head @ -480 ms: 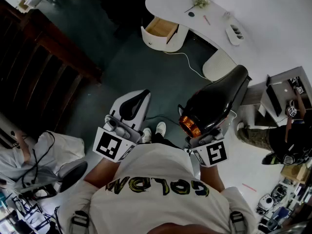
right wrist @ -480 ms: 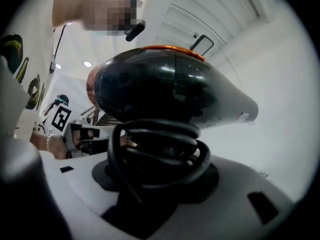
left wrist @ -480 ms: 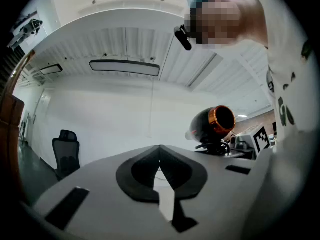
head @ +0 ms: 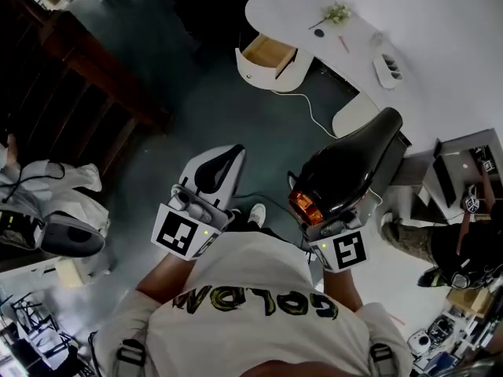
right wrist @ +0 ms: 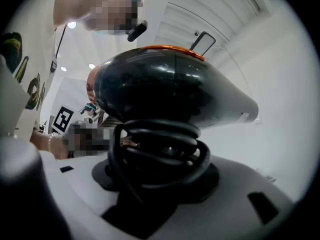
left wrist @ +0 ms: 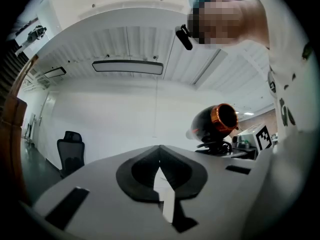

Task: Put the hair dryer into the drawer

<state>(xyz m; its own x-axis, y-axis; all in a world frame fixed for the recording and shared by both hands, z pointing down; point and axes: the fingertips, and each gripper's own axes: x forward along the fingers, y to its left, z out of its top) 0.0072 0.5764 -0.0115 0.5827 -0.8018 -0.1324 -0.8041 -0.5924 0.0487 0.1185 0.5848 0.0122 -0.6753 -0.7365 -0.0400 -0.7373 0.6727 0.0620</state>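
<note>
The hair dryer sits in the right hand-held gripper, gripped by its handle, with its black cord coiled round that handle between the jaws. The jaws stand wide because the wrapped handle is bulky. The body rides above the jaws, pale nozzle pointing ahead and orange-ringed rear toward the person, which looks like a steady way to carry it.

The left hand-held gripper is level beside the right one, its jaws drawn together with nothing between them. It seems spare for now, perhaps kept for the drawer.

The open drawer lies well ahead of both, under the white table, across the dark floor. My reading is that the carry is under way, with the placing not yet begun.
</note>
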